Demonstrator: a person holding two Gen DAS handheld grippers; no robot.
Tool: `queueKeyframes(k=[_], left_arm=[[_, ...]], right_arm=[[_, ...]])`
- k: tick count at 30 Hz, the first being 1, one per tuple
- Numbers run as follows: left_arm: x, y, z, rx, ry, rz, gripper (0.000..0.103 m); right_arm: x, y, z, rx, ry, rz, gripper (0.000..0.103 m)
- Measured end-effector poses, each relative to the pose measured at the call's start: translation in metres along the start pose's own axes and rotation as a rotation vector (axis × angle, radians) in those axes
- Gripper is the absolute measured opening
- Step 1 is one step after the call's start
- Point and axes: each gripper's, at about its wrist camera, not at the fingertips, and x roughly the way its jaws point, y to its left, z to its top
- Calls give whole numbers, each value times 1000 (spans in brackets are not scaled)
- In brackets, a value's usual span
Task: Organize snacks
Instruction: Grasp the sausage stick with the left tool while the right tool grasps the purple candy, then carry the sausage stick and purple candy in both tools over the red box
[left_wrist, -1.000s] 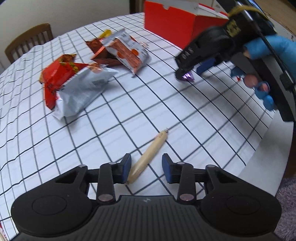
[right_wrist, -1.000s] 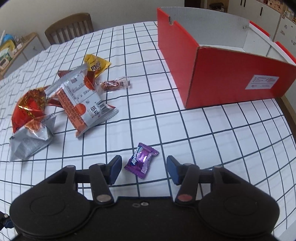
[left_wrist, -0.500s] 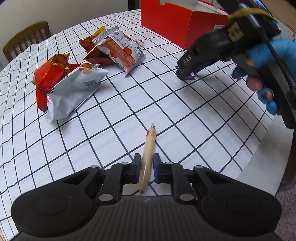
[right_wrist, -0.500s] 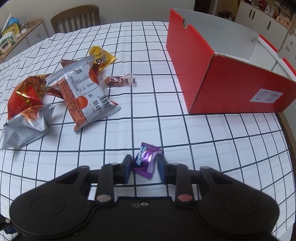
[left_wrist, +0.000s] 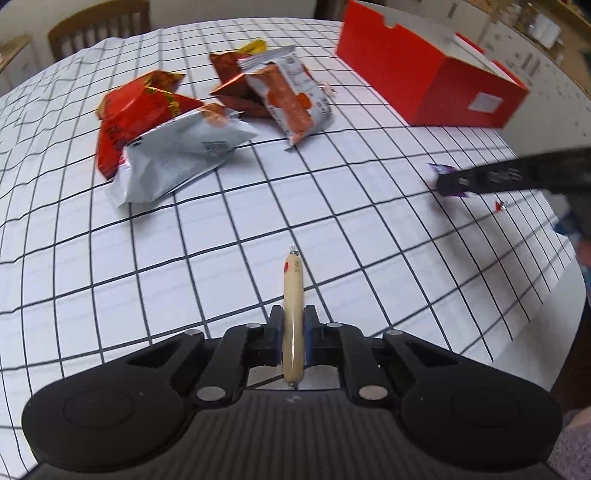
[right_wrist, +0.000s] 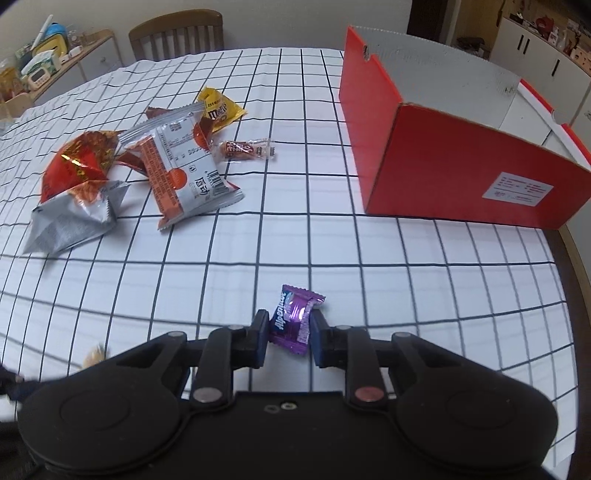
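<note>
Your left hand-held gripper (left_wrist: 293, 334) clamps a pale, thin sausage stick (left_wrist: 293, 314) lengthwise; your right hand-held gripper (right_wrist: 289, 332) is closing on a shiny purple candy (right_wrist: 295, 319).

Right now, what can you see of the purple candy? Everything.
The purple candy is a small pillow-shaped sweet in glossy purple foil with white lettering and crimped ends. It sits tilted between the fingers of the right gripper, whose jaws are closing and whose blue pads press its sides. It looks lifted just above the checked tablecloth, in front of the red box. The wrapper is intact.
</note>
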Motion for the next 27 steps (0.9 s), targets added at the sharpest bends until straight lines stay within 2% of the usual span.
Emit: queueKeyframes(k=[5, 13, 27], left_arm=[[-2, -2, 3, -42, -1, -15, 11], [-18, -20, 21, -67, -45, -26, 11], [-48, -74, 88, -47, -174, -67, 11]], right_arm=[[-19, -14, -4, 11, -18, 28, 21], [-53, -30, -2, 2, -73, 69, 21], [-103, -74, 26, -38, -177, 82, 21]])
